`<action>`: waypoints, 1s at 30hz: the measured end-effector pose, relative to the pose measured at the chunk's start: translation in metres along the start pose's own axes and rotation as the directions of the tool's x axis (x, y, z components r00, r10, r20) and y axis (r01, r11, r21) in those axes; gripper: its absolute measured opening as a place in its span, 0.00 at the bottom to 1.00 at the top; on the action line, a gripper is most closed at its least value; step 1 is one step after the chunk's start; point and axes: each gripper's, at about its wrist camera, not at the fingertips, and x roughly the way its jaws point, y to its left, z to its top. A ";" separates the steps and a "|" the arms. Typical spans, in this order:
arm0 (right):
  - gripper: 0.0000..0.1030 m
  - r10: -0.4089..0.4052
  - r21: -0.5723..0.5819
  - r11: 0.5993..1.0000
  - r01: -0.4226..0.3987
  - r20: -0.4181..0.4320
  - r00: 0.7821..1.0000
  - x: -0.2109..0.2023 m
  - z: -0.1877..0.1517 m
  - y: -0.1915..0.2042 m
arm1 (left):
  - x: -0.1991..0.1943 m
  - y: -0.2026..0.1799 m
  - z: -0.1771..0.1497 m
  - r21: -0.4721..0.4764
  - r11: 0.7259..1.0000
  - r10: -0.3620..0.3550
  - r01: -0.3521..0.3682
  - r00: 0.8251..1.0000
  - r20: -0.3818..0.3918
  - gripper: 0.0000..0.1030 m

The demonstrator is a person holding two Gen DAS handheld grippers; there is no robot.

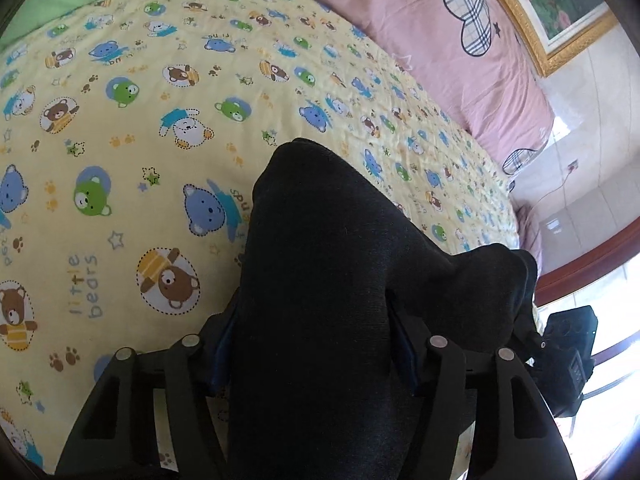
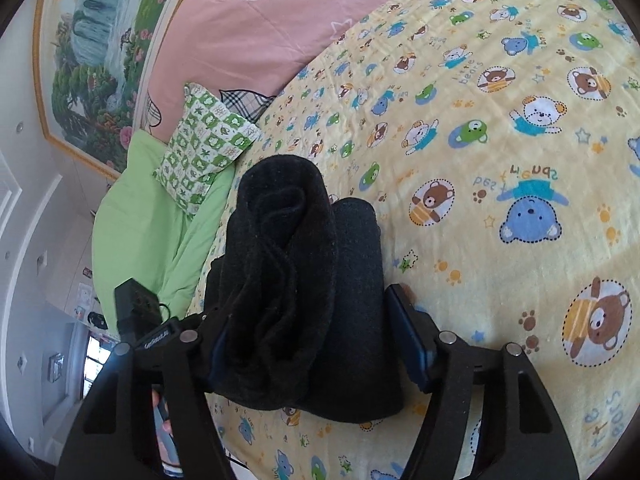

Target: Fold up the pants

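Observation:
The black pants [image 1: 328, 272] hang bunched above the yellow bear-print bed sheet [image 1: 120, 140]. My left gripper [image 1: 316, 356] is shut on the pants, whose cloth fills the space between its blue-padded fingers [image 1: 402, 344] and drapes over them. In the right wrist view the pants [image 2: 296, 288] show as a thick folded bundle with rolled layers. My right gripper [image 2: 316, 340] is shut on this bundle, with one pad [image 2: 408, 336] pressed to its side. The other gripper's body [image 1: 568, 356] shows at the right edge of the left view and at the left of the right wrist view [image 2: 136, 312].
A pink quilt with checked hearts [image 1: 460, 52] lies along the far side of the bed. A green patterned pillow [image 2: 204, 140] and green blanket [image 2: 136, 216] lie at one end. A framed picture [image 2: 92, 60] hangs on the wall. The bed's wooden edge [image 1: 592, 260] is at right.

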 end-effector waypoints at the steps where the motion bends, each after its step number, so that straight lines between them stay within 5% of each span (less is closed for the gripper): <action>1: 0.66 0.007 -0.005 1.000 -0.007 -0.002 1.000 0.000 -0.001 -0.001 | 0.000 0.000 0.000 0.006 1.000 -0.003 0.003 1.000 0.001 0.60; 12: 0.48 0.117 0.004 0.993 -0.117 0.000 0.993 -0.005 -0.009 -0.008 | -0.017 -0.005 -0.004 -0.006 0.996 -0.091 0.091 0.996 0.026 0.36; 18: 0.47 0.147 0.010 0.989 -0.147 0.020 0.989 -0.007 -0.009 -0.003 | -0.043 -0.015 -0.004 0.000 0.993 -0.121 0.121 0.991 0.058 0.34; 30: 0.46 0.191 -0.059 0.980 -0.192 -0.033 0.981 0.016 -0.004 0.038 | -0.098 0.008 -0.006 -0.034 0.997 -0.057 0.063 0.986 0.159 0.34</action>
